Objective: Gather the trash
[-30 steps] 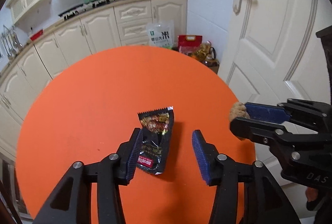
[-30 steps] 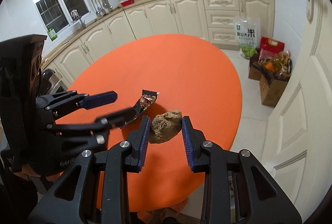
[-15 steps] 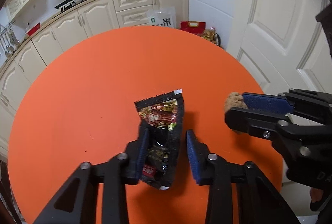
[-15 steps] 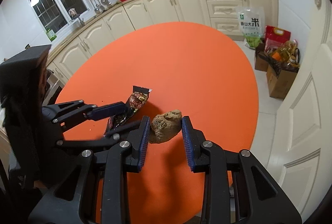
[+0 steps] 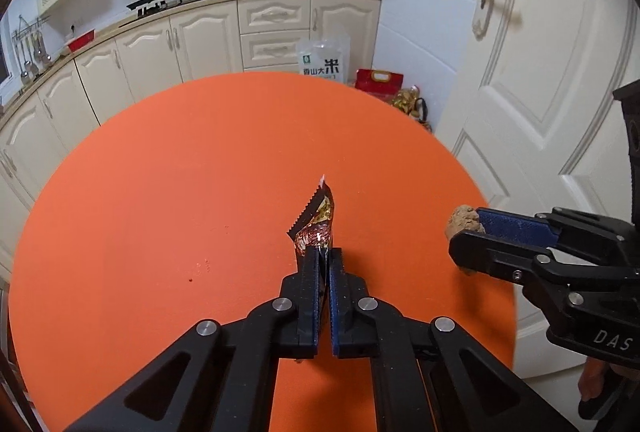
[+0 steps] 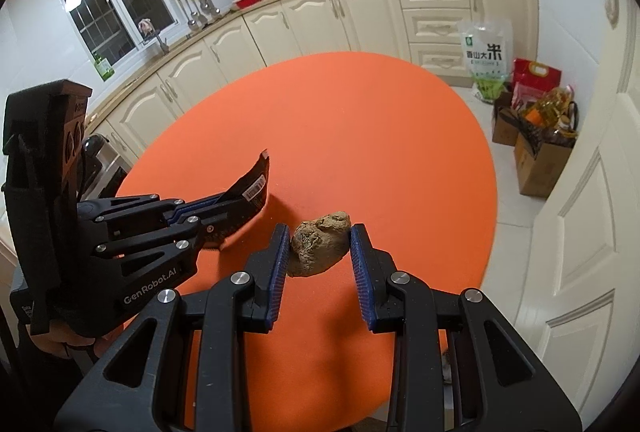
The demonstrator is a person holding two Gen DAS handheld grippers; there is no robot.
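My left gripper (image 5: 324,256) is shut on a dark snack wrapper (image 5: 315,222) and holds it on edge above the round orange table (image 5: 160,192). The wrapper also shows in the right wrist view (image 6: 250,192), sticking out of the left gripper (image 6: 216,210). My right gripper (image 6: 320,236) is shut on a brown crumpled lump (image 6: 318,244) and holds it above the table near its right edge. In the left wrist view the right gripper (image 5: 466,232) with the lump (image 5: 462,222) is to the right of the wrapper.
Cream kitchen cabinets (image 5: 200,44) run behind the table. A rice bag (image 5: 324,62), a red bag (image 5: 378,82) and cardboard boxes (image 6: 536,160) stand on the floor by a white door (image 5: 540,72). Small crumbs (image 5: 200,268) lie on the table.
My left gripper closed on the wrapper, which lay flat on the table, and lifted it on edge. The right gripper kept hold of the lump.
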